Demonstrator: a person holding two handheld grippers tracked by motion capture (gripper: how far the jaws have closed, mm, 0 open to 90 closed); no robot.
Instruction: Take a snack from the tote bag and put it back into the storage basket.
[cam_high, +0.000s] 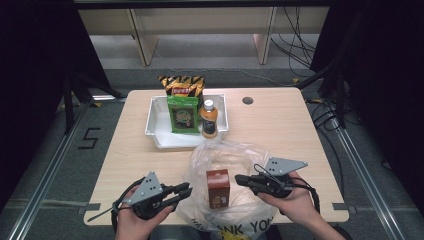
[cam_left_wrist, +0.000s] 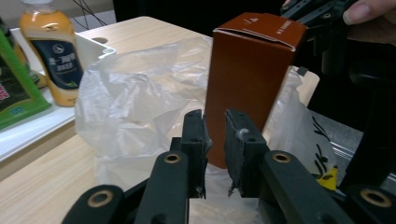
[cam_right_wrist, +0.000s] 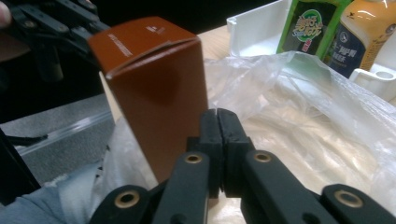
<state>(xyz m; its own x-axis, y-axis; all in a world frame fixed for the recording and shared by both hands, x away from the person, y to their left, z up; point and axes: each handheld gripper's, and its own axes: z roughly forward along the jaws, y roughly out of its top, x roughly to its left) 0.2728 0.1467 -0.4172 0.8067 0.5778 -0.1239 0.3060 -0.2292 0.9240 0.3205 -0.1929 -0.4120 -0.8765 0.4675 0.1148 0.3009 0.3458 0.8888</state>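
Left gripper (cam_left_wrist: 215, 128): jaws close together with a narrow gap between, nothing pinched, pointing at the lower part of the brown carton (cam_left_wrist: 250, 79). On the high view, seen at the near left part of the table (cam_high: 280, 112), held in the left hand (cam_high: 135, 220), tips just beside the edge of the plastic bag (cam_high: 235, 150).

Right gripper (cam_right_wrist: 218, 135): jaws pressed fully together, pads touching; whether a thin fold of bag film sits between them cannot be told. On the high view, placed at the right of the carton (cam_high: 218, 188), held in the right hand (cam_high: 295, 200), tips (cam_high: 239, 179) near the top of the carton.

Brown carton: standing upright on the clear plastic bag, between both grippers, at the near edge of the table. Bag: crumpled and spread around the carton, with black letters at the near side.

Farther away, at the middle of the table: white tray (cam_high: 155, 125), holding a green packet (cam_high: 183, 114) and an orange bottle (cam_high: 209, 119) side by side, both upright. Behind the green packet: a yellow-black snack bag (cam_high: 182, 84), at the far edge of the tray.
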